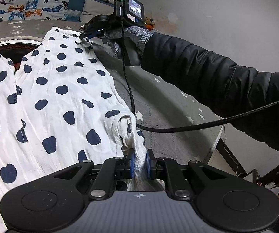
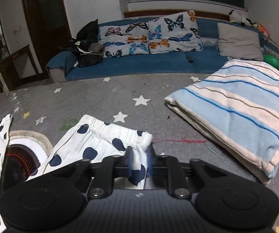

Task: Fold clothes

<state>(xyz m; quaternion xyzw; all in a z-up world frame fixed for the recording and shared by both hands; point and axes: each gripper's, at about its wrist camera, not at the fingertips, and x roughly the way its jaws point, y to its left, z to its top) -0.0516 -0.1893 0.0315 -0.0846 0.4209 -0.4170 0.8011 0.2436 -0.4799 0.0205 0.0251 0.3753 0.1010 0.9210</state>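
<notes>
Nearest in the left wrist view, the left gripper has its jaws clenched on a bunched white corner of the spotted garment, the cloth squeezed between the blue pads. The garment — white with dark blue dots — spreads out from there across a grey surface printed with stars, and a round opening with a dark red inside shows between its two parts. A black cable crosses the surface just beside the garment.

Farther along the same edge, the right gripper pinches the garment's elastic waistband, held by a grey-gloved hand in a black padded sleeve.

In the right wrist view, those jaws are likewise clamped on the waistband corner (the pads look blurred). To the right, well apart from the garment, lies a folded blue-and-white striped blanket. Beyond the surface stands a blue sofa with butterfly cushions — and a grey pillow at its right end.
</notes>
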